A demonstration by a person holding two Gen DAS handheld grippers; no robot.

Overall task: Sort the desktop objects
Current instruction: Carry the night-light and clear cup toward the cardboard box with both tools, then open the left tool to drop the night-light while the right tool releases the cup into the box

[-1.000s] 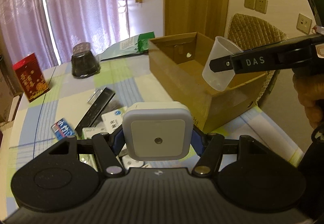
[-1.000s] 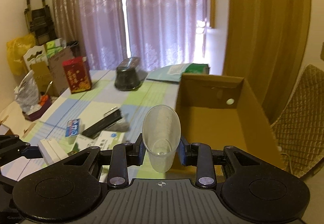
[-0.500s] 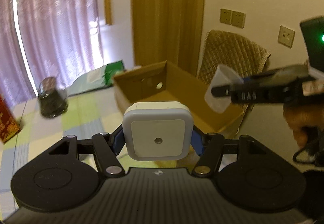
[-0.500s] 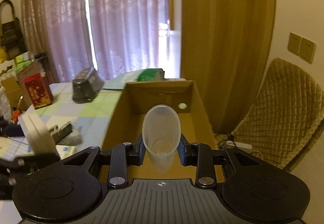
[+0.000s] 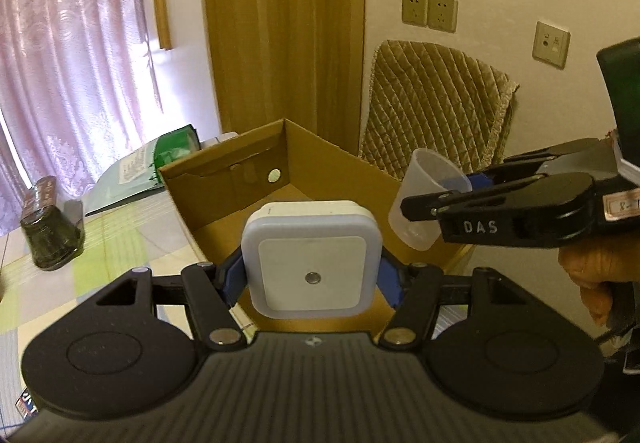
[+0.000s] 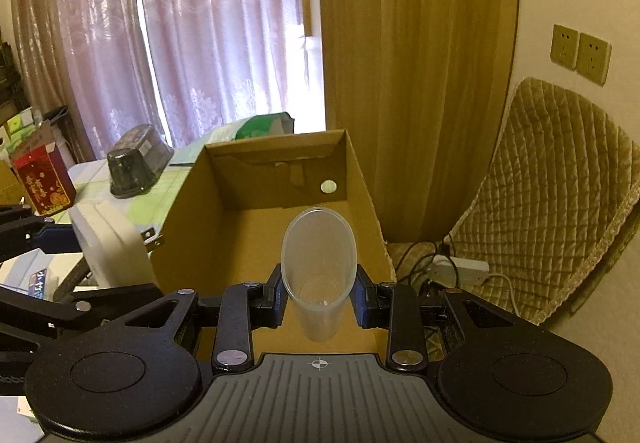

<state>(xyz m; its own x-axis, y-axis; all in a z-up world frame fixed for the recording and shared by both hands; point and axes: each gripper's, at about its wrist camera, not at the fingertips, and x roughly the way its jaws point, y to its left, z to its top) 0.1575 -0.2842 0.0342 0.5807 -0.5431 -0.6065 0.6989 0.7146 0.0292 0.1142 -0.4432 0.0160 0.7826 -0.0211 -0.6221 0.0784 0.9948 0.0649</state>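
**Both loads over the box, neither dropped yet**

The left gripper (image 5: 312, 275) is clamped on a white night light (image 5: 311, 257); the right gripper (image 6: 318, 297) is closed around a clear plastic cup (image 6: 318, 271). Ahead of and below both tongs sits the open cardboard box (image 6: 256, 227), its visible floor bare. Judging by that, the sorting is young: two releases pending, and a red packet (image 6: 42, 183) and dark container (image 6: 138, 165) remain on the table left of the right tongs
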